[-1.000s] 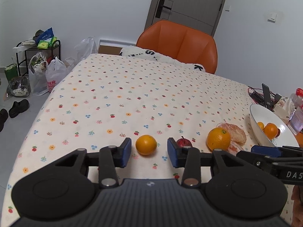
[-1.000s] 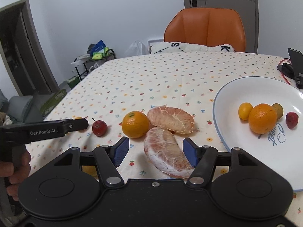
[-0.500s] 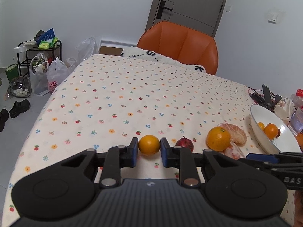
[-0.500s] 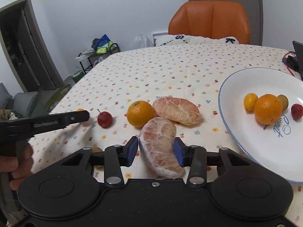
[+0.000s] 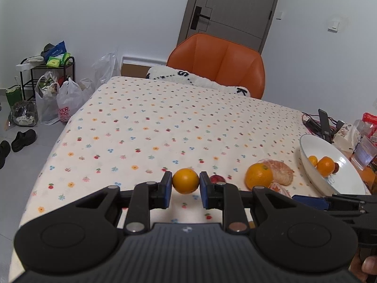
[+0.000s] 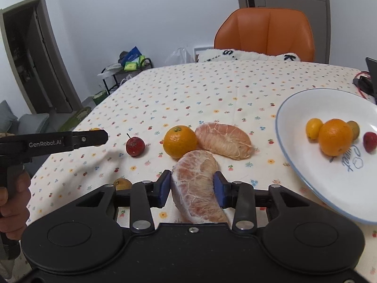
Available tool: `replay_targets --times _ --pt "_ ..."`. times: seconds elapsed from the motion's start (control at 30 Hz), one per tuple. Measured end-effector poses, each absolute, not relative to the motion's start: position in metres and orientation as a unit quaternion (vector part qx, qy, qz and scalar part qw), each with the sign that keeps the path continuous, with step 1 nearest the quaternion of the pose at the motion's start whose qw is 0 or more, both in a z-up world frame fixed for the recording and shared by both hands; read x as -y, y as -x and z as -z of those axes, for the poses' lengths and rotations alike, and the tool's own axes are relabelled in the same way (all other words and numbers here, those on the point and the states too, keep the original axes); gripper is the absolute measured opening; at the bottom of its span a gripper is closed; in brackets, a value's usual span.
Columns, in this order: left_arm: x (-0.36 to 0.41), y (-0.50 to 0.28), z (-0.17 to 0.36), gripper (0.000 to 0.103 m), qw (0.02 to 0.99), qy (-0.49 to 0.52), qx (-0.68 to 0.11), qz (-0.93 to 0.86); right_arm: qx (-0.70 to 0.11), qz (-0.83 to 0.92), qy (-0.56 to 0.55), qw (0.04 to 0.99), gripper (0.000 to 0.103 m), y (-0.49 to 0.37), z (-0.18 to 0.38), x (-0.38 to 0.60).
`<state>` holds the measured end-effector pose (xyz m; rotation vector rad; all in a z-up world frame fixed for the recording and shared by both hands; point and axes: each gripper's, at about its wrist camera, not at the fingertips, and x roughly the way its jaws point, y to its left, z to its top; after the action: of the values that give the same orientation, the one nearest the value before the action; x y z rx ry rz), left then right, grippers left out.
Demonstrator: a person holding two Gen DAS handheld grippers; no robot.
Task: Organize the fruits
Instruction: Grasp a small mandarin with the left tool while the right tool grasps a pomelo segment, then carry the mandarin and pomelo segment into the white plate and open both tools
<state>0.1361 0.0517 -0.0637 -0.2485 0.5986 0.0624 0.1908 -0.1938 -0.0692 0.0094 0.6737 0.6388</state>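
The left tool grips one small orange between its blue pads, and its side reads "GenRobot.AI". The right tool is clamped on one peeled pomelo piece. Just ahead of the right tool on the tabletop lie a second pomelo piece, one big orange and one small red fruit. To its right, a white plate with blue writing, unreadable, holds four fruits.
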Motion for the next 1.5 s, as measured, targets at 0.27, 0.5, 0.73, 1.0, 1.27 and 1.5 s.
replay_targets --times 0.27,0.5,0.73,1.0,1.27,1.5 --pt "-0.027 -0.136 0.050 0.023 0.952 0.111 -0.286 -0.008 -0.292 -0.295 -0.035 0.909 0.037 -0.183 0.048 0.224" --pt "-0.004 -0.143 0.044 0.023 0.954 0.103 -0.282 0.011 -0.275 -0.280 -0.046 0.919 0.037 -0.182 0.040 0.248" --pt "0.019 -0.150 0.040 0.023 0.955 0.095 -0.280 0.024 -0.270 -0.259 -0.059 0.926 0.037 -0.186 0.041 0.270" --pt "0.046 -0.160 0.036 0.023 0.955 0.084 -0.280 0.043 -0.266 -0.231 -0.073 0.933 0.037 -0.190 0.044 0.297" --pt "0.076 -0.173 0.038 0.023 0.953 0.072 -0.286 0.065 -0.264 -0.194 -0.085 0.941 0.037 -0.198 0.049 0.325" --pt "0.100 -0.186 0.040 0.023 0.952 0.062 -0.290 0.081 -0.264 -0.173 -0.092 0.944 0.037 -0.210 0.054 0.341"
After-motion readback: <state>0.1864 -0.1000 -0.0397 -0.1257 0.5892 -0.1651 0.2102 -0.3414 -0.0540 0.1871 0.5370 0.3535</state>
